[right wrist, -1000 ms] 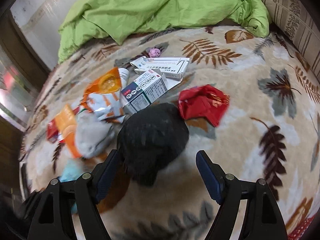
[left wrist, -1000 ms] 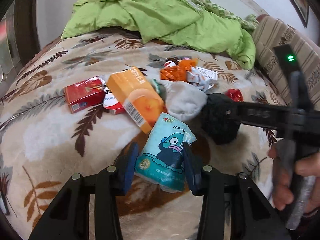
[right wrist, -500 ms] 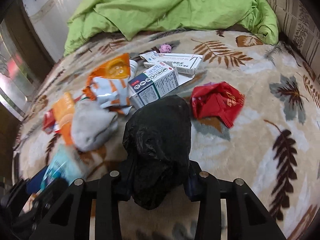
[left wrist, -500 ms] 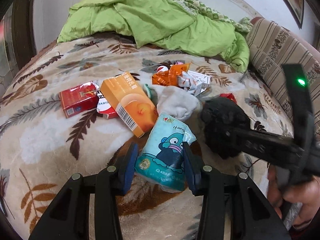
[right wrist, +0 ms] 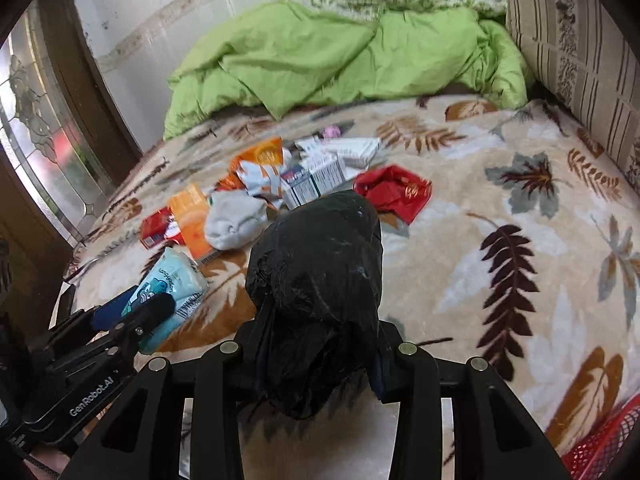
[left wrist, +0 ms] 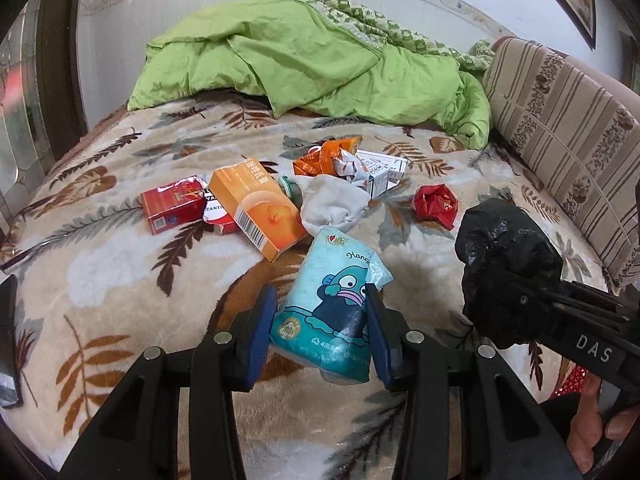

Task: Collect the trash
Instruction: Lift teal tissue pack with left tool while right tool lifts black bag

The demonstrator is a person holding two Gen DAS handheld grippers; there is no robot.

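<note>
Your left gripper is clamped on the blue tissue pack, held over the bed. Your right gripper squeezes the black plastic bag, lifted just right of the tissue pack, litter strewn beyond both.

Right gripper fingertips hidden behind black bag; lower edge of frame cuts its arms. Red mesh thing at bottom right corner cut off, can't tell what it is. Small pink object too small to identify. White box partly covered by crumpled wrappers, print unreadable. Dark object at left edge cut off.
</note>
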